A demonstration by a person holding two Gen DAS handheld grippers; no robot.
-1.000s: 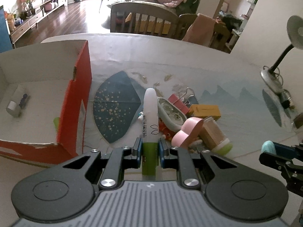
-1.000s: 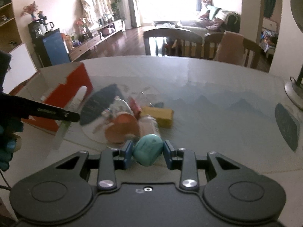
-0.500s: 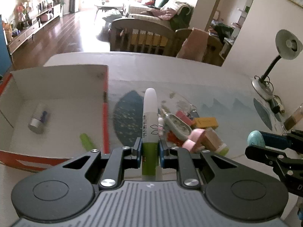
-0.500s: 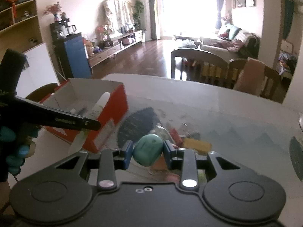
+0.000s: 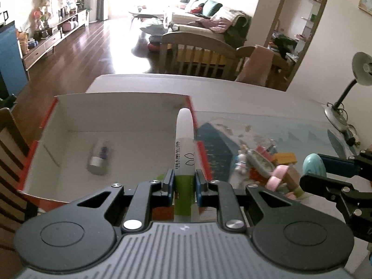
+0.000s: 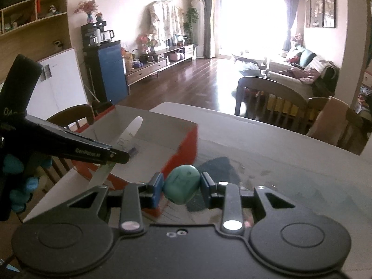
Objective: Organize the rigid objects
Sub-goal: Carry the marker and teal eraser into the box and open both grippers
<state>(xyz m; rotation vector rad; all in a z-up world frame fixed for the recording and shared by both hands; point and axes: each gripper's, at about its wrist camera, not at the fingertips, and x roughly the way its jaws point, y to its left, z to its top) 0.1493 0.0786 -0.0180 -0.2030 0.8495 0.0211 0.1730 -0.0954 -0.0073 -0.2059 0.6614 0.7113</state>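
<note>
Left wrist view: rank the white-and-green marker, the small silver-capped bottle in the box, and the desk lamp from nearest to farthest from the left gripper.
1. White-and-green marker: clamped in the left gripper, pointing ahead.
2. Small silver-capped bottle: lying on the box floor, ahead and left.
3. Desk lamp: far right, at the table's far edge.

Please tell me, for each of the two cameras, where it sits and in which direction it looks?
Left wrist: on left gripper, looking down at open red cardboard box; clamps white-and-green marker pen.
Right wrist: on right gripper, facing the box's corner; clamps teal egg-shaped object; blue-gloved hand shows.
Shared: box, pen, each other's gripper.
</note>
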